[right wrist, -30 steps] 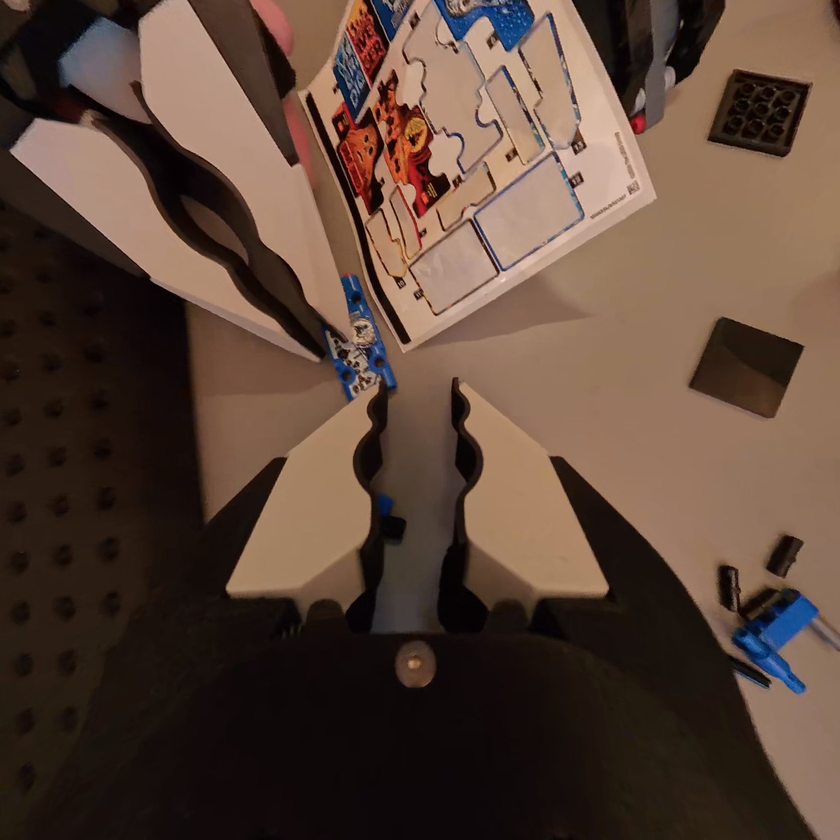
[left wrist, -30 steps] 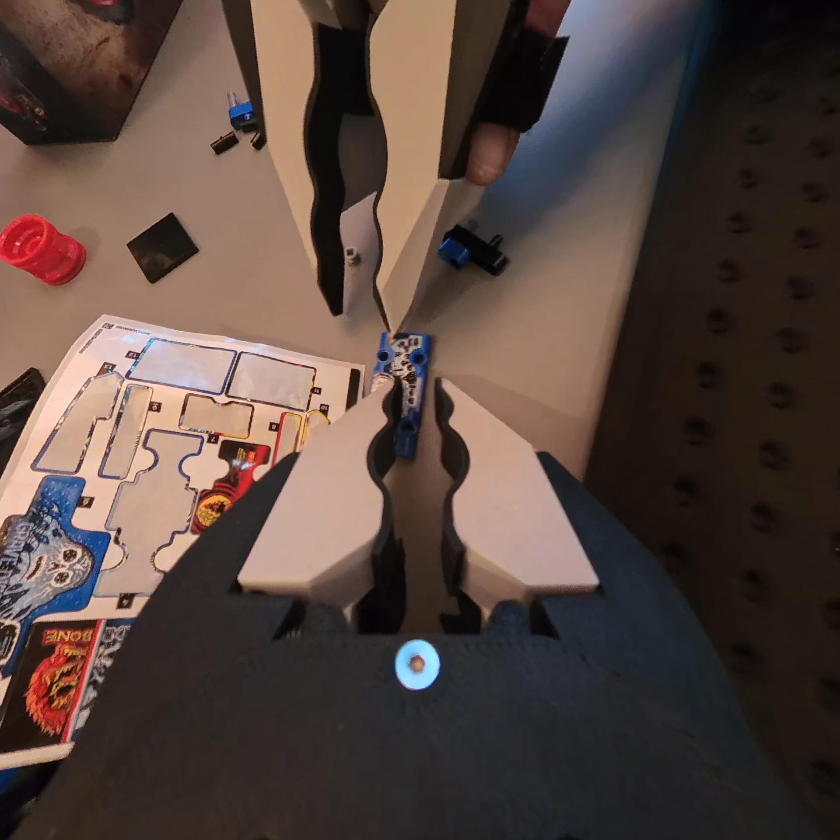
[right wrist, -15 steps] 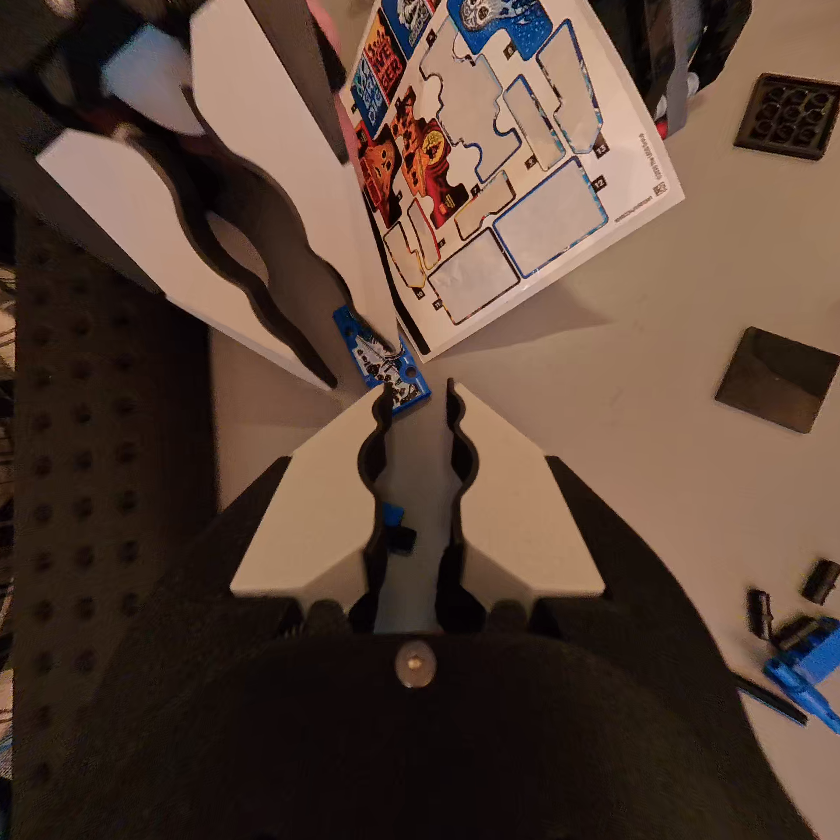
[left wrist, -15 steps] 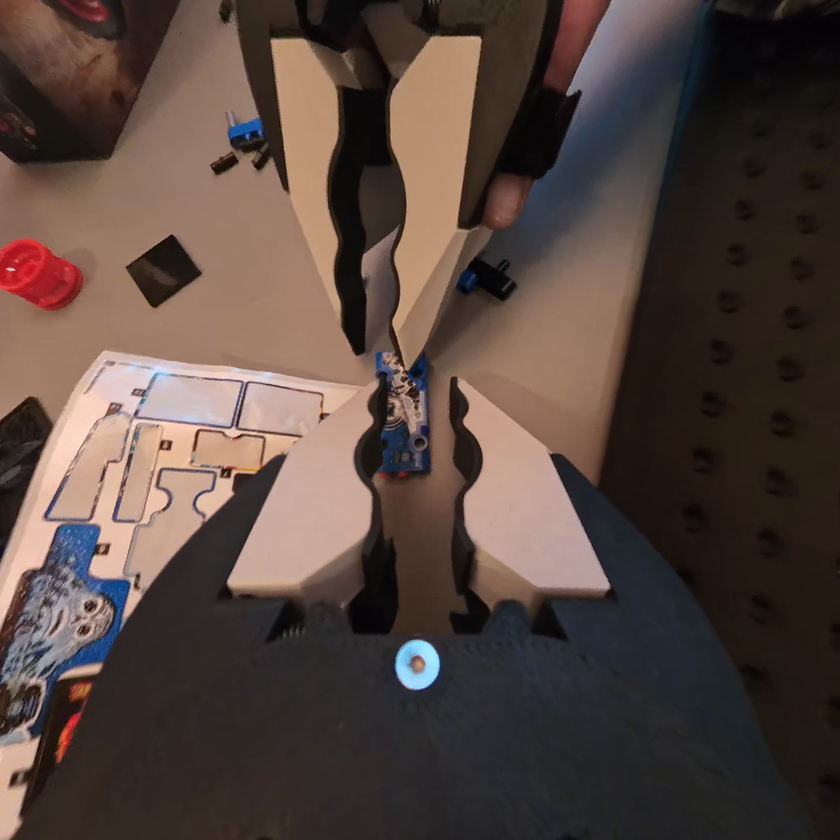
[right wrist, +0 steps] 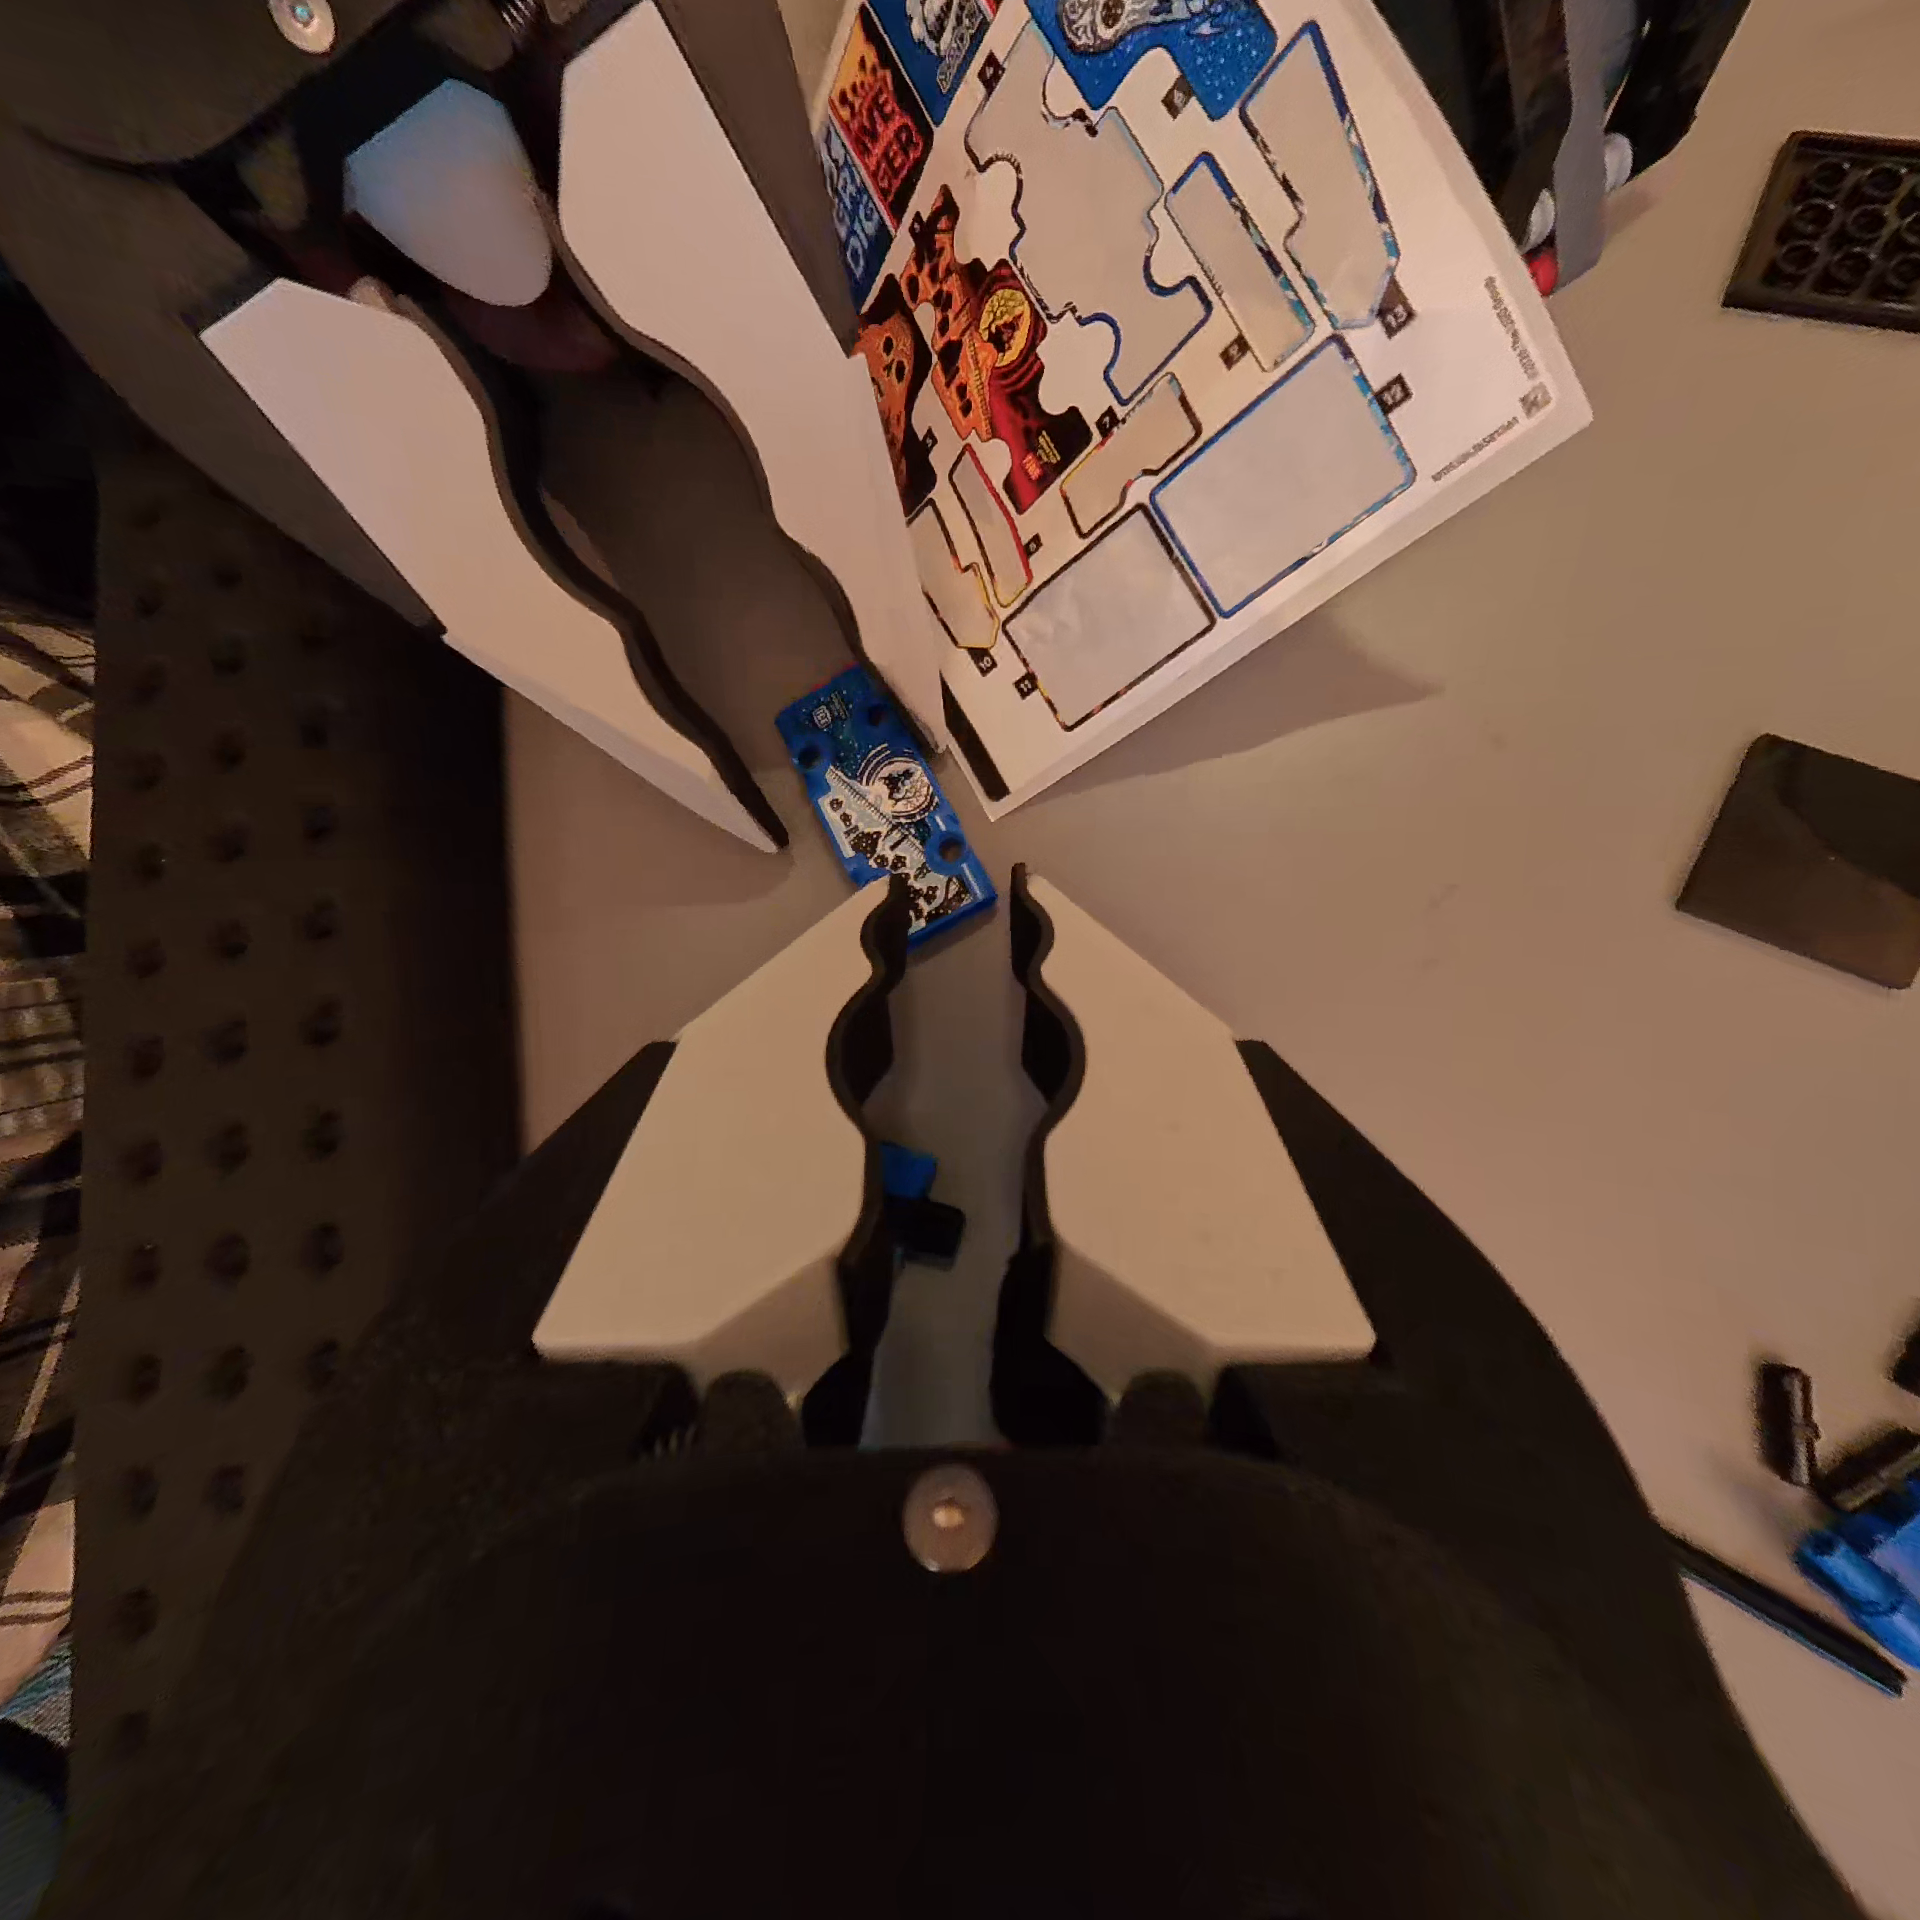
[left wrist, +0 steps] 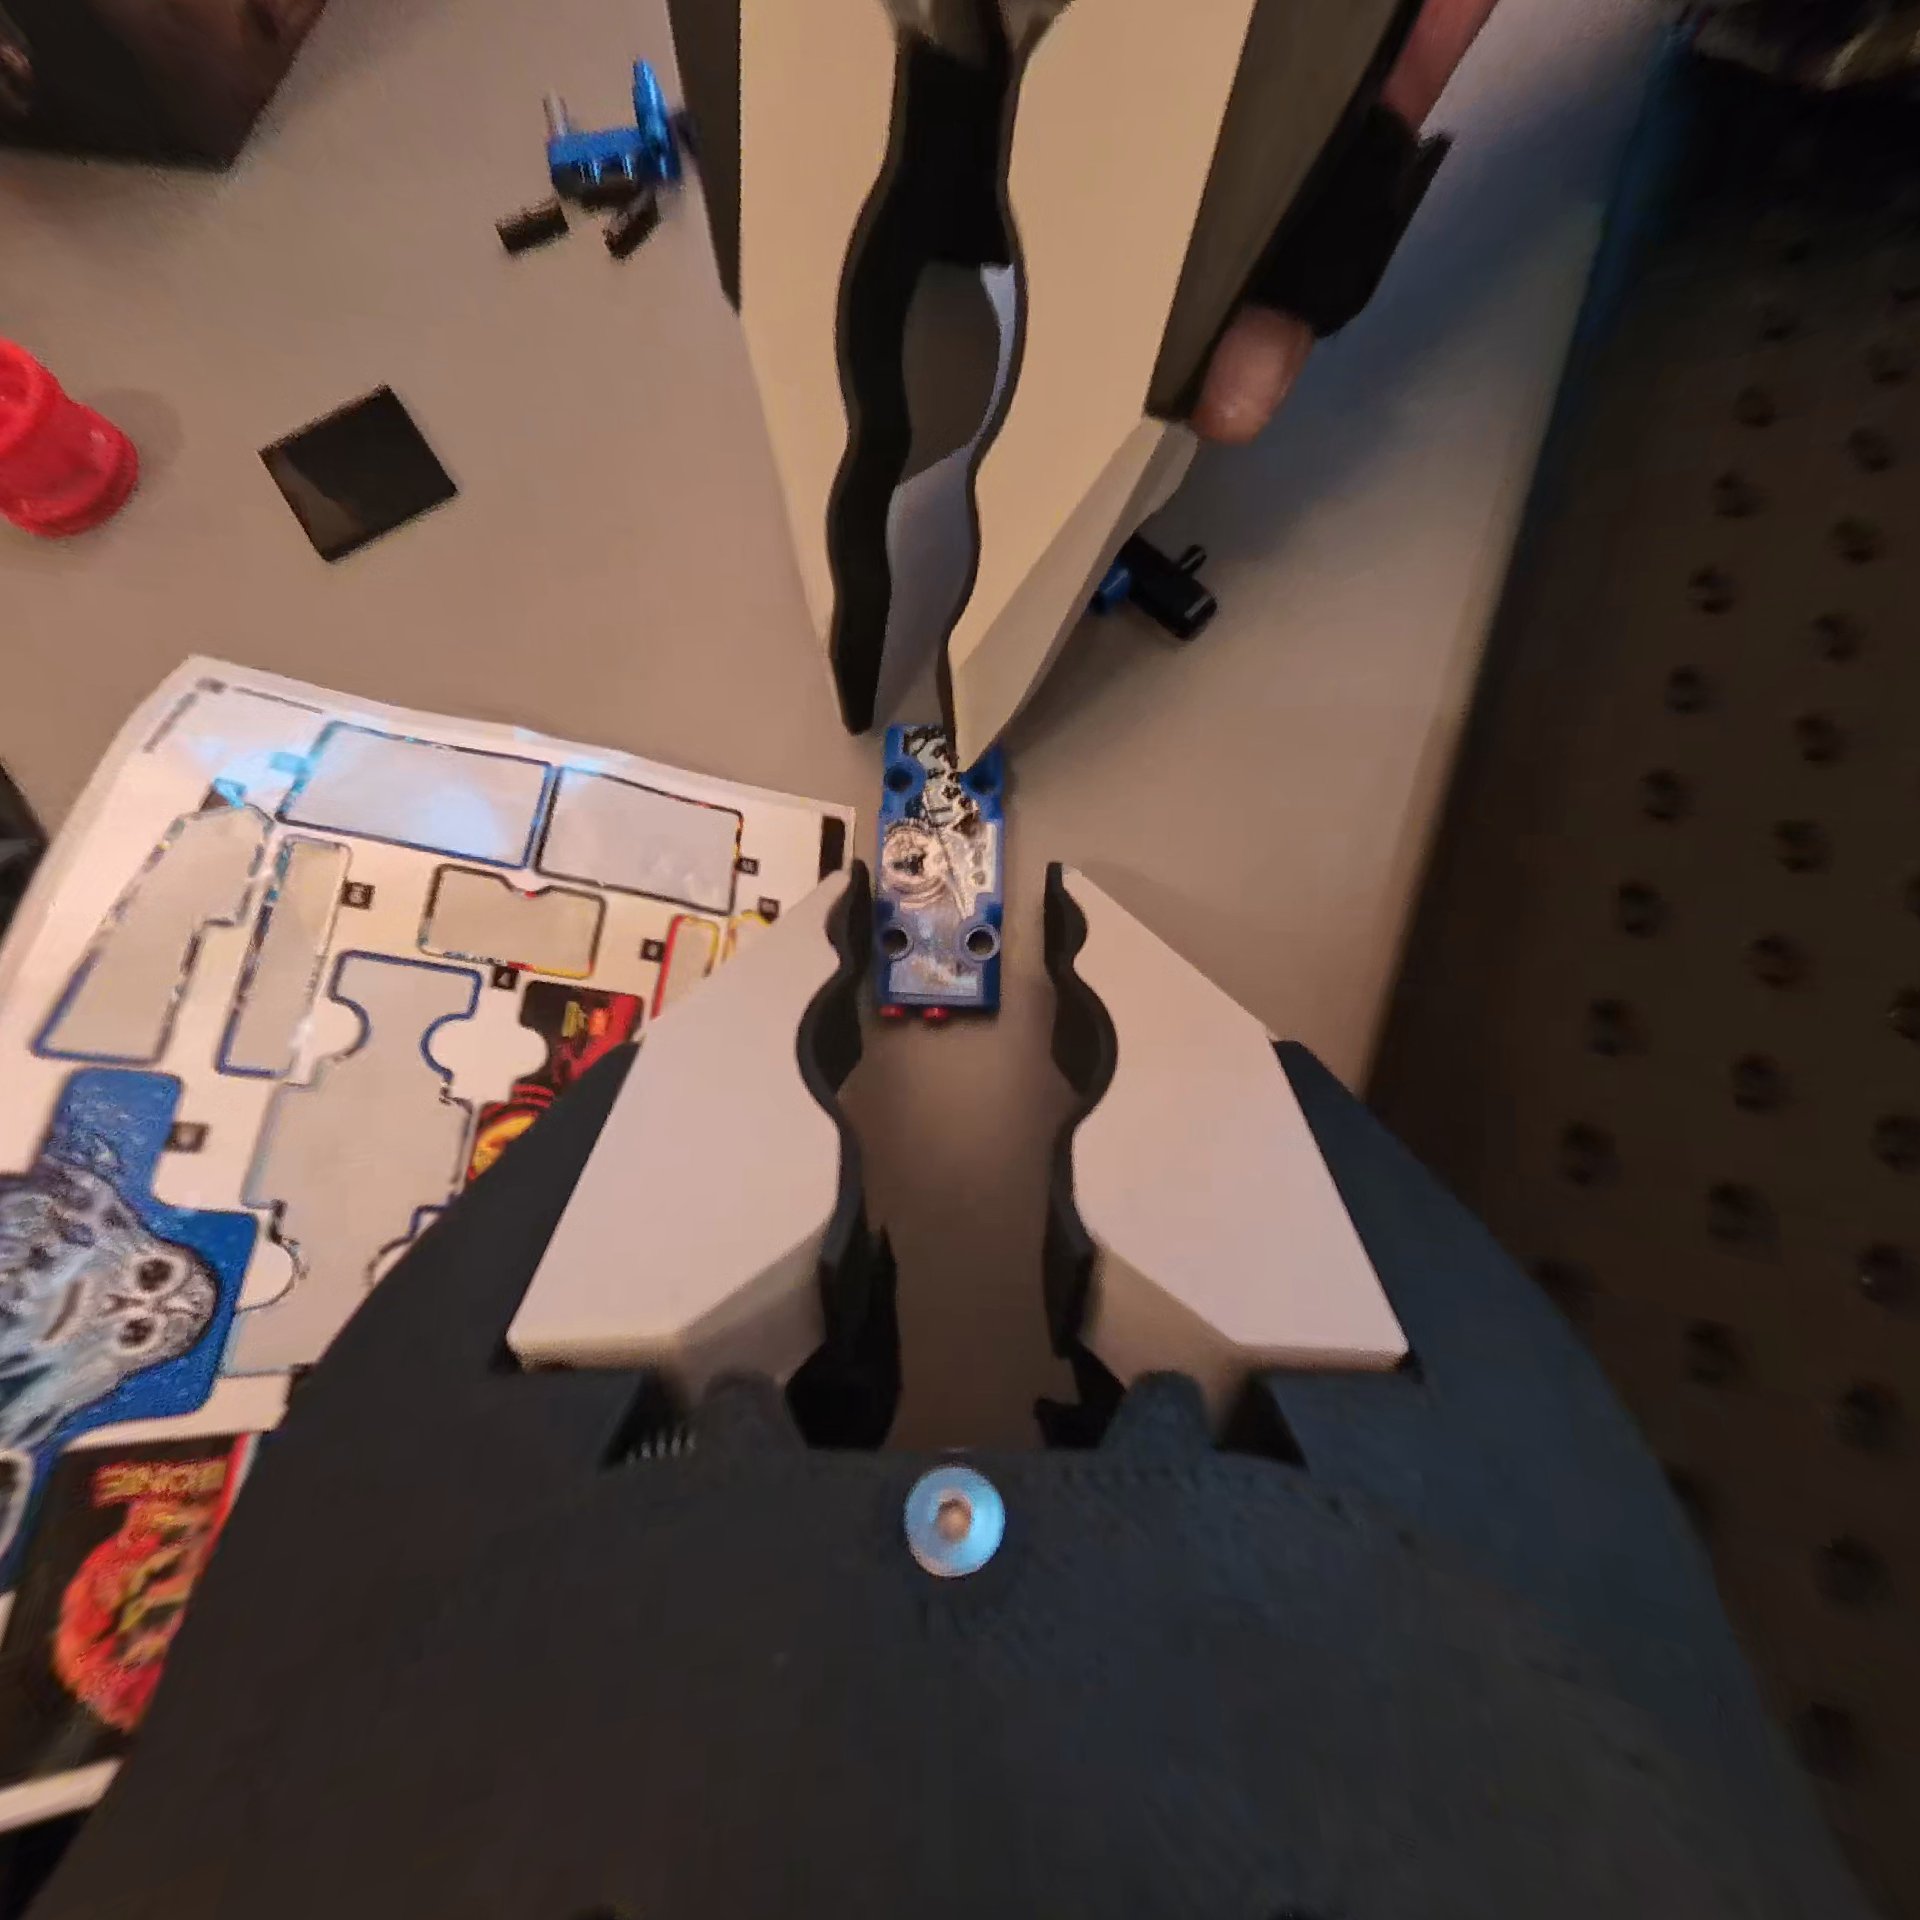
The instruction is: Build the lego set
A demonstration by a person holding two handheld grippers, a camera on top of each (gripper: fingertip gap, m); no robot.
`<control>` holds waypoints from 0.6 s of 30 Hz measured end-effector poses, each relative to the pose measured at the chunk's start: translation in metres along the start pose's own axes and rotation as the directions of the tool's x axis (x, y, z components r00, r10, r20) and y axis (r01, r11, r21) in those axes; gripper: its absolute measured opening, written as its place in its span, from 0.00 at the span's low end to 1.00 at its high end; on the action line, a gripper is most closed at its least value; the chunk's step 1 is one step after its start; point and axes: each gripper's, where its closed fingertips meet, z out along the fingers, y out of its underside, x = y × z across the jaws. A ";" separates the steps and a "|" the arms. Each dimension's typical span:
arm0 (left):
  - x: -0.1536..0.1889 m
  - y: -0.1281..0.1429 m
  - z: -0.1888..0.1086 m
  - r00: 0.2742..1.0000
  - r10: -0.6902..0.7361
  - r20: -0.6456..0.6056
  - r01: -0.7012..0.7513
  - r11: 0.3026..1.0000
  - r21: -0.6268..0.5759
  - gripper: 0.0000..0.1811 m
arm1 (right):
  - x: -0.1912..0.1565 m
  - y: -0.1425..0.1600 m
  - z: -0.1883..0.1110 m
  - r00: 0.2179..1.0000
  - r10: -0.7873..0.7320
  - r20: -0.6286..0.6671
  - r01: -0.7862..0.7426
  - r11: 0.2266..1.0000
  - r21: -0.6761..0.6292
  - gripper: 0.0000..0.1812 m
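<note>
Grey table, blue plate perhaps released, left tongs wider

Sticker sheet, printed words, small numbers

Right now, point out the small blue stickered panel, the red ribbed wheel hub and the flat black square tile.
Blue stickered panel point(left wrist: 940, 883): left wrist view, centre.
Red wheel hub point(left wrist: 52, 457): left wrist view, side.
Black square tile point(left wrist: 356, 473): left wrist view, top face.

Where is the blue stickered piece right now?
The blue stickered piece lies flat on the table between both grippers' tips, just right of the sticker sheet in the left wrist view.
</note>
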 end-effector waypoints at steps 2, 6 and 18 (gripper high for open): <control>0.002 -0.005 -0.002 1.000 0.014 -0.004 -0.014 1.000 0.016 0.17 | 0.001 -0.001 0.000 1.000 -0.011 -0.018 0.011 1.000 -0.003 0.11; 0.005 0.004 0.003 1.000 0.021 -0.015 -0.022 1.000 -0.021 0.14 | 0.001 -0.011 0.001 0.999 -0.023 -0.032 0.024 0.999 0.040 0.13; 0.005 0.004 0.003 0.999 0.038 0.006 -0.038 0.999 0.003 0.13 | 0.003 -0.011 -0.001 0.996 -0.069 -0.048 0.071 0.997 0.043 0.13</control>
